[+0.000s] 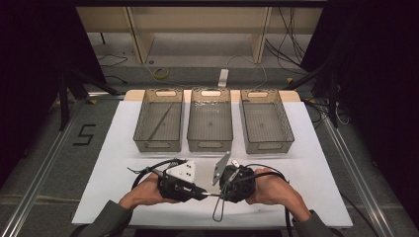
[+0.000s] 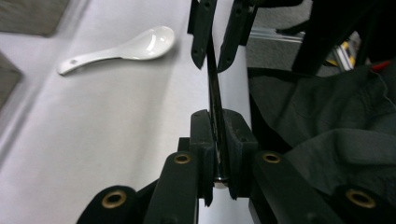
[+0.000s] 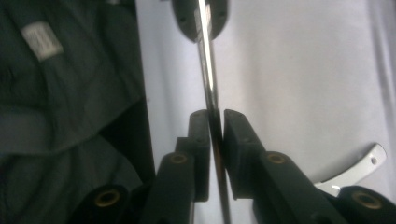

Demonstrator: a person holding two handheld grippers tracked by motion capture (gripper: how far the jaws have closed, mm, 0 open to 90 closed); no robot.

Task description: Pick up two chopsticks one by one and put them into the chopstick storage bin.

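High view overhead facing forward, gripper views close, facing, sharing metal rod (image 2: 215, 93)

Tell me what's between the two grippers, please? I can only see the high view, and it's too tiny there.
Observer: A thin shiny metal stick. The left gripper has its jaws shut on it near one end.
Operator: Is the right gripper squeezing it too?
Observer: No. In the right gripper view the stick runs between the jaws of the right gripper, with a small gap beside it.
Operator: Is anything else lying nearby?
Observer: A white spoon lies on the white table cover, apart from both grippers.
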